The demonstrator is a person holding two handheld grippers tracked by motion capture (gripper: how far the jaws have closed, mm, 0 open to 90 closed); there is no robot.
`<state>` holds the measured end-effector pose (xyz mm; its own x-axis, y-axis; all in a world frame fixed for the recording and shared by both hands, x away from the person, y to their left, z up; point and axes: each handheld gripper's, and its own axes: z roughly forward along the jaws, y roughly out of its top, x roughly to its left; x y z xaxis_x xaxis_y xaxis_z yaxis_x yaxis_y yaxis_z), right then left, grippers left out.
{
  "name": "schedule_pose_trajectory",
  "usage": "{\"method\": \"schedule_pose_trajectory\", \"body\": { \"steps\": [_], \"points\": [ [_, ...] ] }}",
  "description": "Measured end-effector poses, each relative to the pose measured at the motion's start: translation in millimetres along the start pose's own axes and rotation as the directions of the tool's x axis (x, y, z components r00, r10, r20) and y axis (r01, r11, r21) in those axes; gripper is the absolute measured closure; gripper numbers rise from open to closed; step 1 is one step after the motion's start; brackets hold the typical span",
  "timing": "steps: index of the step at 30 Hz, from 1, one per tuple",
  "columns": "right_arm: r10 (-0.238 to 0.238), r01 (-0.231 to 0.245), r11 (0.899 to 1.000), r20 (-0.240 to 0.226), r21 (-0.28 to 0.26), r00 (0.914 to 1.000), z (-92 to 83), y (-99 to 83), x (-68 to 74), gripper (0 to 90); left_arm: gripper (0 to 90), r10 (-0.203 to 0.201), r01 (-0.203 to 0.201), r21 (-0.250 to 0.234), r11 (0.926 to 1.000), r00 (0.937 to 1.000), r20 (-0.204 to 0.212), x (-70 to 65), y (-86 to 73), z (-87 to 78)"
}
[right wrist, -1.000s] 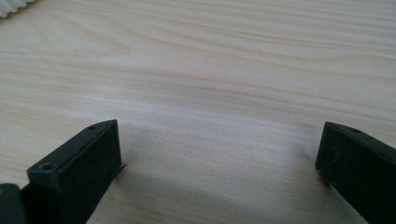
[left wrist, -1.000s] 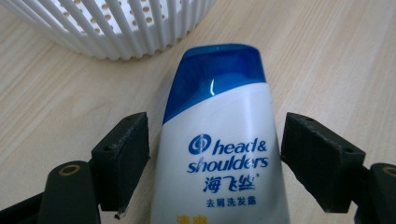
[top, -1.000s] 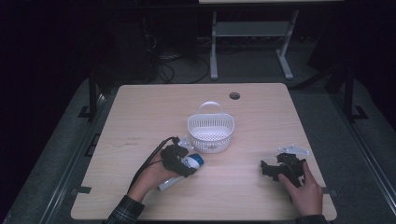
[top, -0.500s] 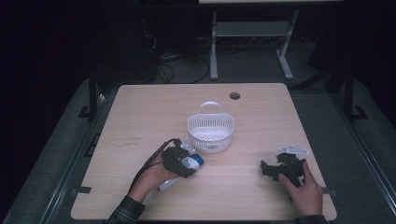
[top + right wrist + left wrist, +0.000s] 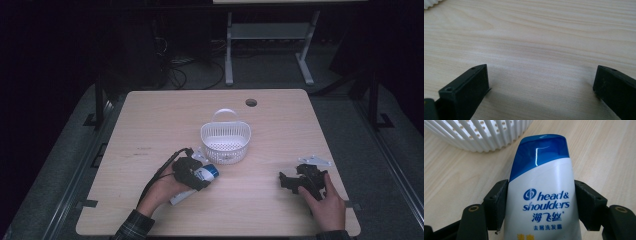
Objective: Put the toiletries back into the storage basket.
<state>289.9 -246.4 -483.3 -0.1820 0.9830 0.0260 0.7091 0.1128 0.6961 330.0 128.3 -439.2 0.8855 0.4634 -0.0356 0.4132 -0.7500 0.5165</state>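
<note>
Left gripper view: left tool [image 5: 540,202] clamped across the shampoo bottle [image 5: 541,192] beside the basket [image 5: 479,135]; glossy, slippery plastic, best gripped mid-body. Right tool [image 5: 541,82] apart.

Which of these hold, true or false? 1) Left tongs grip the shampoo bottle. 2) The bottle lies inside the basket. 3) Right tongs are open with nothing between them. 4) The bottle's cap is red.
1) True: the left tongs have just been closing and now press the shampoo bottle.
2) False: it lies on the table, beside the white basket.
3) True: the right tongs are open over bare wood.
4) False: the cap is blue.
</note>
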Motion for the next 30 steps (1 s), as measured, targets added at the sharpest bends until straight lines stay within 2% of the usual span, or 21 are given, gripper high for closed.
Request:
{"method": "schedule_pose_trajectory", "body": {
  "steps": [3,7,8,9,10,13,16,20,22,25,26,29,30],
  "points": [
    [0.000,0.000,1.000,0.000,0.000,1.0000,0.0,0.0,0.0,0.0,33.0,-0.005,0.005,-0.040,0.9992,1.0000,0.008,1.3,-1.0,-7.3],
    [0.000,0.000,1.000,0.000,0.000,1.0000,0.0,0.0,0.0,0.0,33.1,-0.019,0.020,-0.105,0.9943,0.9997,0.018,4.1,-4.5,-19.3],
    [0.000,0.000,1.000,0.000,0.000,1.0000,0.0,0.0,0.0,0.0,33.1,-0.019,0.020,-0.105,0.9943,0.9997,0.018,4.1,-4.5,-19.3],
    [0.000,0.000,1.000,0.000,0.000,1.0000,0.0,0.0,0.0,0.0,33.1,-0.014,0.017,-0.118,0.9929,0.9997,0.022,5.9,-5.7,-23.3],
    [0.000,0.000,1.000,0.000,0.000,1.0000,0.0,0.0,0.0,0.0,33.1,-0.027,0.031,-0.151,0.9881,0.9993,0.024,6.8,-7.7,-27.8],
    [0.000,0.000,1.000,0.000,0.000,1.0000,0.0,0.0,0.0,0.0,33.2,-0.023,0.028,-0.169,0.9853,0.9993,0.031,9.2,-9.9,-34.1],
    [-0.001,0.001,1.000,0.000,0.000,1.0000,0.0,0.0,0.0,0.0,33.3,-0.035,0.047,-0.222,0.9740,0.9978,0.056,13.7,-14.6,-44.2],
    [0.000,0.000,1.000,0.000,0.000,1.0000,0.0,0.0,0.0,0.0,33.3,-0.044,0.066,-0.261,0.9631,0.9951,0.089,19.4,-19.2,-53.2],
    [0.000,0.000,1.000,0.000,0.000,1.0000,0.0,0.0,0.0,0.0,33.4,-0.045,0.068,-0.266,0.9616,0.9946,0.094,20.5,-19.9,-54.8],
    [0.000,0.000,1.000,0.000,0.000,1.0000,0.0,0.0,0.0,0.0,33.4,-0.052,0.088,-0.307,0.9475,0.9909,0.124,24.7,-23.8,-62.4],
    [0.000,0.000,1.000,0.000,0.000,1.0000,0.0,0.0,0.0,0.0,33.4,-0.052,0.088,-0.307,0.9475,0.9909,0.124,24.7,-23.8,-62.4],
    [0.000,0.000,1.000,0.000,0.000,1.0000,0.0,0.0,0.0,0.0,33.5,-0.055,0.106,-0.349,0.9311,0.9864,0.155,28.2,-27.7,-70.6],
    [0.000,0.000,1.000,0.000,0.000,1.0000,0.0,0.0,0.0,0.0,33.5,-0.055,0.106,-0.349,0.9311,0.9864,0.155,28.2,-27.7,-70.6]
  ]
}}
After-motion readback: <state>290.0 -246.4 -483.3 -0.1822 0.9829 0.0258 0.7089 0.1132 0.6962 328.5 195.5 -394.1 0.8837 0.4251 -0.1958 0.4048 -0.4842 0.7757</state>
